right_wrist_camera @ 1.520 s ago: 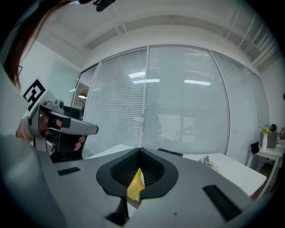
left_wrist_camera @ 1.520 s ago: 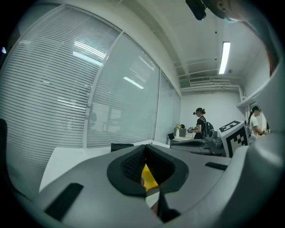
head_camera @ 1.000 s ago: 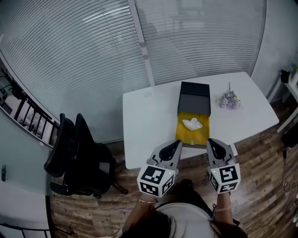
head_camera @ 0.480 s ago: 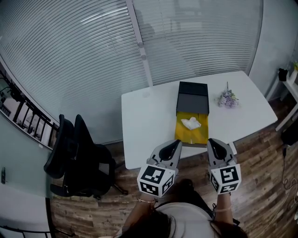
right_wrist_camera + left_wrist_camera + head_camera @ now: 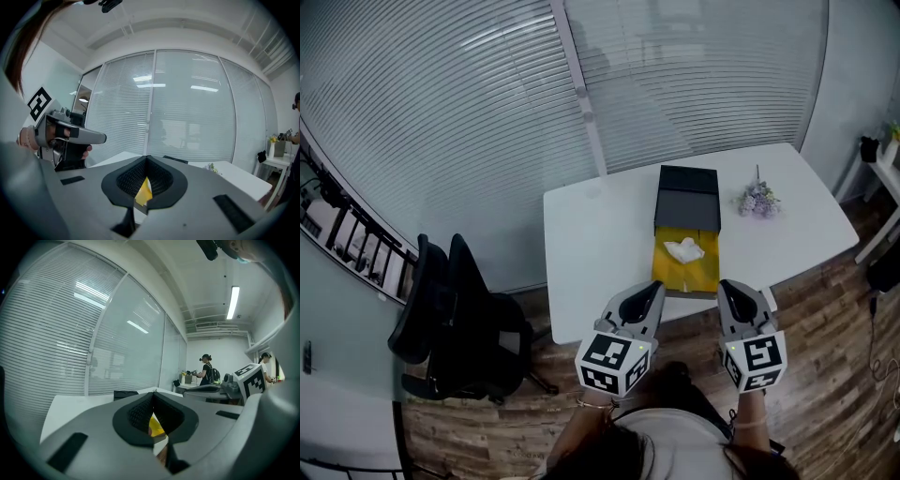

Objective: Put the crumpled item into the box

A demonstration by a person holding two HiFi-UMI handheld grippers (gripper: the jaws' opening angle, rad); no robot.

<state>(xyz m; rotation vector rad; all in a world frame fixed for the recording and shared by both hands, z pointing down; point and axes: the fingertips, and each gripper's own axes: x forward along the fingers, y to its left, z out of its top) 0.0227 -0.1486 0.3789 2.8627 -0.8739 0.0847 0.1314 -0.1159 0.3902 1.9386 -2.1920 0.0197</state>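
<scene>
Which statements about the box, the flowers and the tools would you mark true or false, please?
1. The crumpled item lies on the yellow lining of the box. True.
2. The flowers lie left of the box. False: they lie to its right.
3. The left tool holds the crumpled item. False: it is shut and empty.
4. The right tool is shut and empty. True.
</scene>
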